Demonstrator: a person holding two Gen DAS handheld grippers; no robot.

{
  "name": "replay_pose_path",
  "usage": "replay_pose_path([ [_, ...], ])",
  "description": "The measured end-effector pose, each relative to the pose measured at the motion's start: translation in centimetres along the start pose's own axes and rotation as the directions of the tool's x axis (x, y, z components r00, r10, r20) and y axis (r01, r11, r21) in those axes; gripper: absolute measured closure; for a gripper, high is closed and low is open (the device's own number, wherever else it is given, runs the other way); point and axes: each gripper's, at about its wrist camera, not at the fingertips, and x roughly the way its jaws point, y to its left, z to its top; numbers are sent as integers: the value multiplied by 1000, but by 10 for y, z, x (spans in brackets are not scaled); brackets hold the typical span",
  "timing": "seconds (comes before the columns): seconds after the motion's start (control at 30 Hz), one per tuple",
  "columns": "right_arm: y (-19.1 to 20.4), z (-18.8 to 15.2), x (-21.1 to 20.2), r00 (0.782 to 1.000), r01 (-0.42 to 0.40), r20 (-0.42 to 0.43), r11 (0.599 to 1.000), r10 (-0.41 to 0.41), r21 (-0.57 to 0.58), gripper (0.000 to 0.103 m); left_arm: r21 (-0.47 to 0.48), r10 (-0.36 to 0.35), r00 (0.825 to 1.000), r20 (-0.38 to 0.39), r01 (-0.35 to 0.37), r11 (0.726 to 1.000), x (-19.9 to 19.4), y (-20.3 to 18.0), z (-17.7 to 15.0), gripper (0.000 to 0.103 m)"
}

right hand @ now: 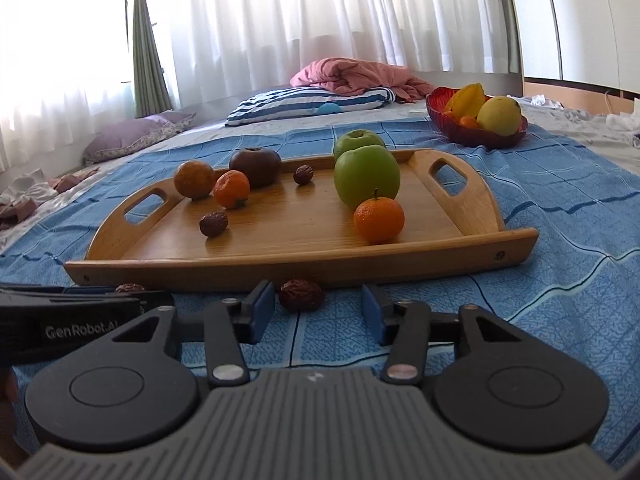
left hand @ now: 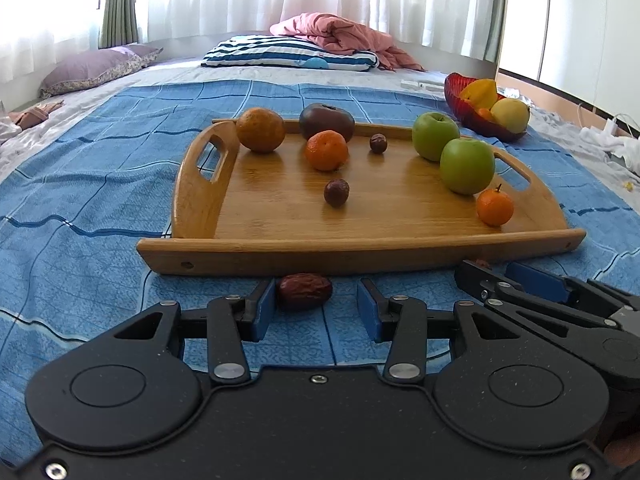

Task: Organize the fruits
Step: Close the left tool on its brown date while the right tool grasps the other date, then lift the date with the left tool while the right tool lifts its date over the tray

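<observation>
The wooden tray (left hand: pixel 360 256) lies on a blue checked bedspread (left hand: pixel 80 200) on the bed, and both grippers sit low before its near rail.

Much is cut off here. In the left wrist view a wrinkled red date (left hand: pixel 305 291) lies on the bedspread just in front of that rail, its long axis running along the rail, left to right. Its left end is partly covered by the blue pad of the left gripper (left hand: pixel 316 312); whether that pad touches it is hard to say, while the other pad stands clear, so the fingers are partly open and not clamped.

A second date (right hand: pixel 301 294) lies before the rail in the right wrist view, rounder in outline, probably seen nearly end-on. It sits between the fingers of the right gripper (right hand: pixel 318 312), nearer the left one, with a gap to the right one; those fingers are moderately spread and hold nothing. In the left view this date is only a sliver behind the right gripper's tip.

On the tray are two green apples (left hand: pixel 466 166), three oranges of differing size (left hand: pixel 326 151), a dark round fruit (left hand: pixel 327 121) and two small dates (left hand: pixel 336 193). Beyond the tray's right handle a red bowl (left hand: pixel 454 92) holds yellow fruit, its contents partly hidden.
</observation>
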Motion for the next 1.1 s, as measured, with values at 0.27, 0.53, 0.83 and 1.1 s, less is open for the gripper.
replay_pose_path([
  [0.27, 3, 0, 3, 1000, 13, 2, 1000, -13, 9, 55, 4, 5, 1000, 8, -5, 1000, 3, -1, 0, 62],
  [0.53, 6, -2, 4, 1000, 23, 3, 1000, -23, -8, 57, 25, 16, 1000, 12, -17, 1000, 4, -4, -1, 66],
  [0.83, 8, -2, 5, 1000, 24, 4, 1000, -24, -19, 61, 34, 22, 1000, 13, -23, 999, 4, -4, -1, 74],
  [1.1, 8, 0, 4, 1000, 20, -1, 999, -20, -30, 74, 32, 23, 1000, 16, -24, 999, 2, -4, 1, 75],
])
